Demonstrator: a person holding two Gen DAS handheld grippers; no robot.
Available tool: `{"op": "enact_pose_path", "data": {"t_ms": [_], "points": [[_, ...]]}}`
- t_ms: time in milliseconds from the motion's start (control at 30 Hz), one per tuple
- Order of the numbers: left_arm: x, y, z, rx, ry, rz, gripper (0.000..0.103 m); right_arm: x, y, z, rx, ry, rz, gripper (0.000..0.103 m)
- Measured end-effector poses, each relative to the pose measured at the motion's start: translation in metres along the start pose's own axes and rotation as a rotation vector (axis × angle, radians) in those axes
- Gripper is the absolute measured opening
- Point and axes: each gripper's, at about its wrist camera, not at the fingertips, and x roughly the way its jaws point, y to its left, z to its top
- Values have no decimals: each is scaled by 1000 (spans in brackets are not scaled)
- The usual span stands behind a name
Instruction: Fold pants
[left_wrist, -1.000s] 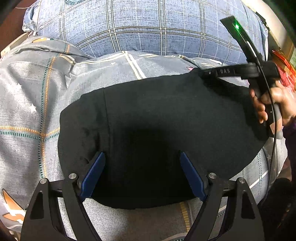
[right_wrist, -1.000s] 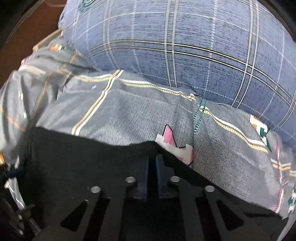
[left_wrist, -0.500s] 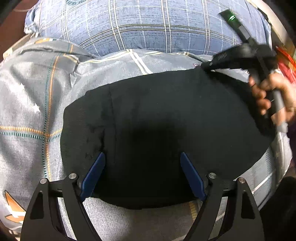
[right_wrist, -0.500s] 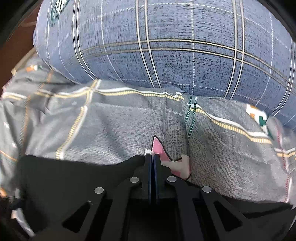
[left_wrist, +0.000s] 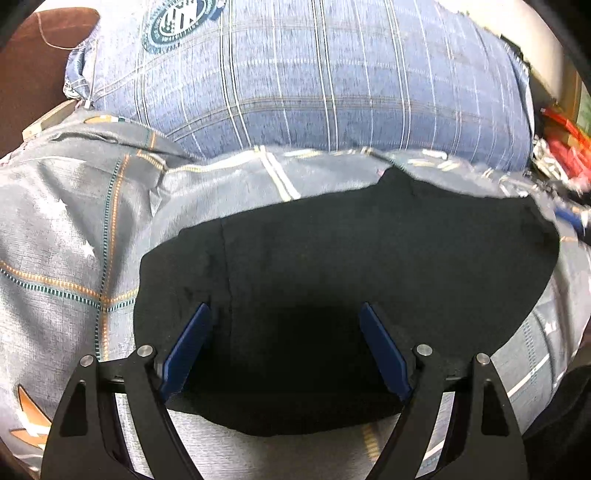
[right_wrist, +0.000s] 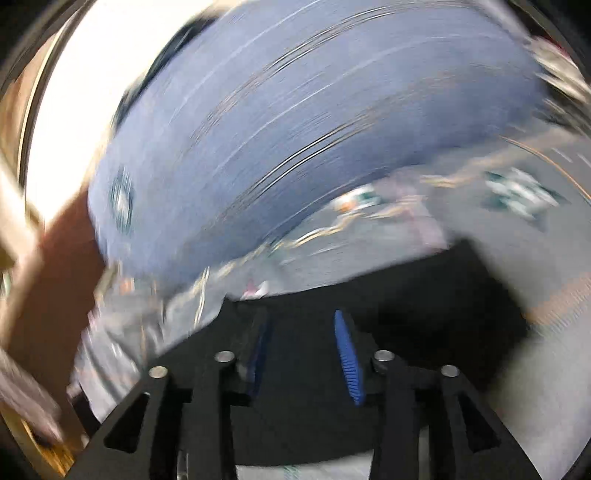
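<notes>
The black pants (left_wrist: 351, 266) lie folded in a flat, roughly rectangular bundle on the grey patterned bed sheet (left_wrist: 74, 229). My left gripper (left_wrist: 284, 314) is open, its blue pads spread over the near edge of the pants, holding nothing. In the blurred right wrist view the pants (right_wrist: 424, 288) lie below my right gripper (right_wrist: 303, 321), which is open with a gap between its blue pads and holds nothing. The right gripper does not show in the left wrist view.
A large blue plaid pillow (left_wrist: 314, 81) lies behind the pants and fills the upper part of the right wrist view (right_wrist: 314, 110). Red and mixed clutter (left_wrist: 561, 147) sits at the far right. A brown headboard (left_wrist: 33, 48) is at the top left.
My right gripper has let go of the far right corner of the pants, opened, and swung away fast, leaving the left wrist view. The left gripper has stayed open over the near edge.
</notes>
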Motion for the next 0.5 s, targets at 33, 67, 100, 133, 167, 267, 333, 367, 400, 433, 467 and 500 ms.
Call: {"op": "enact_pose_path", "data": {"t_ms": [33, 67, 100, 133, 167, 267, 333, 367, 400, 433, 467, 500], "points": [[0, -1, 0, -10, 0, -12, 84, -16, -24, -5, 80, -44, 10, 56], [2, -2, 0, -15, 6, -12, 84, -26, -46, -9, 159, -69, 22, 57], [2, -5, 0, -13, 17, -10, 84, -32, -66, -10, 232, -69, 25, 57], [3, -12, 0, -11, 37, -20, 84, -32, -79, -9, 275, -54, 20, 57], [2, -18, 1, -13, 51, -38, 84, -31, -87, -8, 304, -41, 19, 57], [-1, -44, 11, -1, 78, -94, 84, -26, -99, -8, 351, -19, 23, 57], [-4, -68, 23, 32, 68, -98, 84, -16, -100, -8, 365, 14, 20, 57], [-4, -78, 28, 46, 68, -104, 84, -10, -99, -8, 372, 30, 11, 57], [-2, -87, 34, 61, 72, -110, 84, -4, -99, -8, 369, 45, 0, 57], [0, -101, 41, 86, 84, -113, 84, 4, -94, -11, 356, 62, -27, 57], [2, -110, 45, 102, 93, -115, 84, 7, -91, -11, 343, 64, -48, 57], [4, -121, 51, 120, 105, -123, 84, 10, -89, -8, 329, 53, -64, 56]]}}
